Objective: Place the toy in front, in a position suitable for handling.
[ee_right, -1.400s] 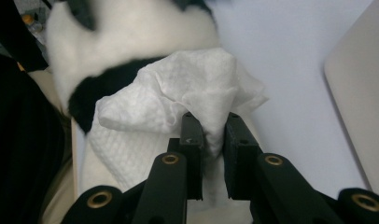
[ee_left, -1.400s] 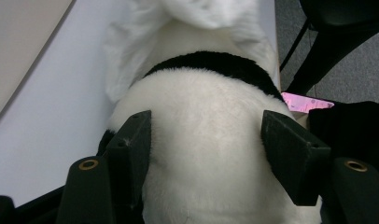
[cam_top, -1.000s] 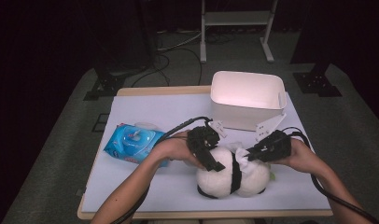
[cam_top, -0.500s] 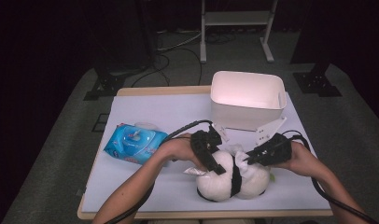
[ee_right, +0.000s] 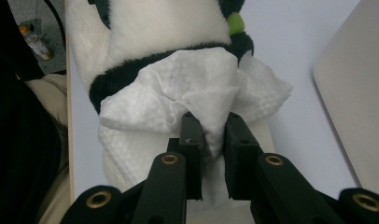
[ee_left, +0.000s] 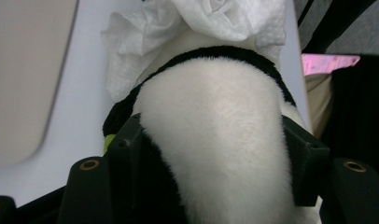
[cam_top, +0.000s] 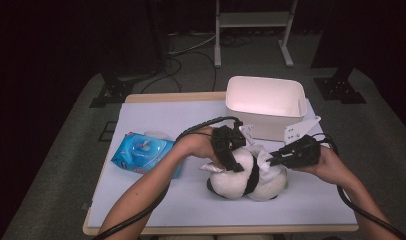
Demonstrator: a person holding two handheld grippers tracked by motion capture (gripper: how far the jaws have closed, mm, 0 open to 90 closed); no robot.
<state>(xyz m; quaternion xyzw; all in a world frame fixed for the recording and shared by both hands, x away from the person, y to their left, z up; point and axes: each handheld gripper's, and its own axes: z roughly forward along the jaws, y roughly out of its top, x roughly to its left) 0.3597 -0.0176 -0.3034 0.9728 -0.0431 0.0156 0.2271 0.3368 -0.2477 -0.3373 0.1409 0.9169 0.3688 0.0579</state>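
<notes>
Closing over the last second, the left gripper (cam_top: pixel 230 159) now clamps the panda (cam_top: pixel 243 182), which lies near the table's (cam_top: pixel 156 200) front edge. Its partner, the right gripper (cam_top: pixel 271 159), pinches a white wipe (ee_right: pixel 178 93) draped on the toy, just before the bin (cam_top: pixel 266 97).

White bin (cam_top: pixel 265 107) blocks behind; wipes pack (cam_top: pixel 145 152) left.

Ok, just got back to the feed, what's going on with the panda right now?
A person is wiping a plush panda on the table. The left tongs have just been closing and now clamp the panda's white body. The right tongs pinch a white wipe bunched against the panda. A blue wipes pack lies to the left, a white bin behind.
</notes>
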